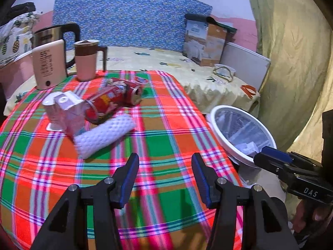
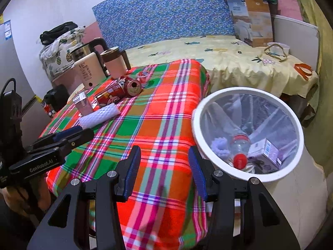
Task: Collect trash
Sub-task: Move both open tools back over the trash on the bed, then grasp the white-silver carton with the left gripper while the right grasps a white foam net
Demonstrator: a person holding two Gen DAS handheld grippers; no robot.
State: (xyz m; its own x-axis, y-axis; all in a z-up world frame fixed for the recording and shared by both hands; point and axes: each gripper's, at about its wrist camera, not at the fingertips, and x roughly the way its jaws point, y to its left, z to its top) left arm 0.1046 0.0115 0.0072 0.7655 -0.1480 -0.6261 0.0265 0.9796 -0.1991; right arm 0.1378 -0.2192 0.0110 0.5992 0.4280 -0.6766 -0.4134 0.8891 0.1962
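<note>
On the plaid tablecloth [image 1: 166, 125] lie a white foam sleeve [image 1: 104, 135], a small pink carton [image 1: 66, 108] and red crushed cans [image 1: 116, 98]; all show in the right wrist view too: the sleeve [image 2: 100, 115], the carton [image 2: 83, 103], the cans [image 2: 122, 88]. My left gripper [image 1: 165, 166] is open and empty, above the cloth, short of the sleeve. My right gripper [image 2: 164, 158] is open and empty at the table's near edge, beside the white bin [image 2: 247, 135]. The bin holds a bottle [image 2: 239, 145], a box [image 2: 264, 151] and a purple wad.
A kettle [image 1: 56, 39], a pink appliance [image 1: 50, 64] and a lidded mug [image 1: 86, 60] stand at the table's far left. Behind is a bed with a yellow sheet [image 1: 166, 62] and a cardboard box [image 1: 204, 41]. A curtain [image 1: 295, 62] hangs right.
</note>
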